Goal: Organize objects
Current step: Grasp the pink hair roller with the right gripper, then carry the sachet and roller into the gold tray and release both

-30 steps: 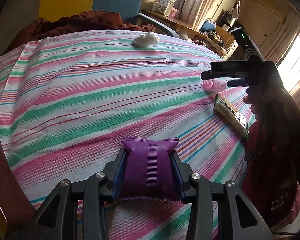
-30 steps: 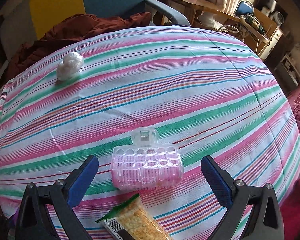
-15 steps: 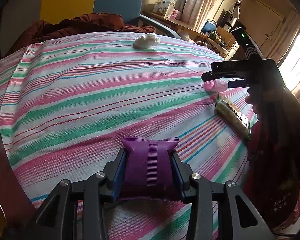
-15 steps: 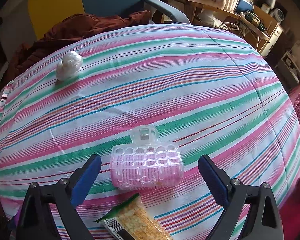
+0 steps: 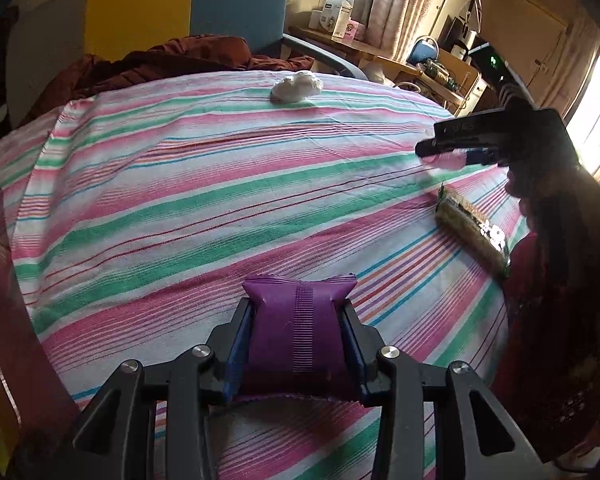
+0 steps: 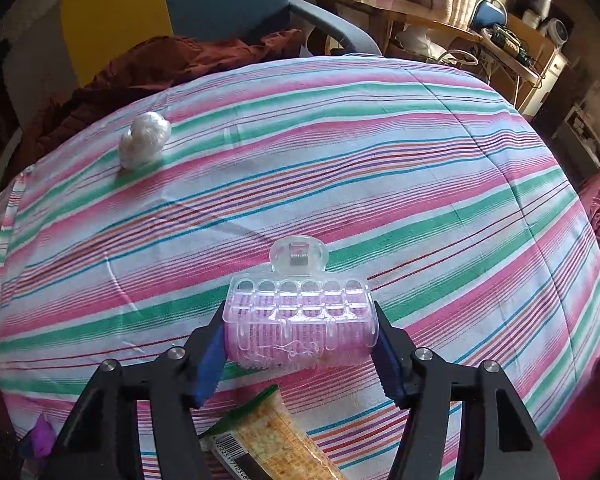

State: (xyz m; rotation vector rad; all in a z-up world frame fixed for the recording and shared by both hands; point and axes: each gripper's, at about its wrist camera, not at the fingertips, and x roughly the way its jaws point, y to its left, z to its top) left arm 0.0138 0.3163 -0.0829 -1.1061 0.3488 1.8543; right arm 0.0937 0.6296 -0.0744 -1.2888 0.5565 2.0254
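Observation:
My left gripper (image 5: 298, 332) is shut on a purple snack pouch (image 5: 298, 328), held just above the striped tablecloth (image 5: 204, 208). My right gripper (image 6: 300, 328) is shut on a pink hair roller with a clear clip (image 6: 300, 320); it also shows in the left wrist view (image 5: 446, 160), held at the table's right side. A cracker packet (image 6: 276, 444) lies below the right gripper and shows in the left wrist view (image 5: 472, 232). A crumpled white plastic wad (image 6: 144, 140) lies at the far side of the table, also in the left wrist view (image 5: 298, 86).
A blue and yellow chair (image 5: 204, 4) with brown cloth (image 5: 172, 60) stands behind the table. A cluttered wooden desk (image 6: 432, 12) is at the back right. A person's arm (image 5: 560, 260) is at the right.
My right gripper has closed on the pink hair roller, which lay between its open fingers before. My left gripper keeps holding the purple pouch, about where it was.

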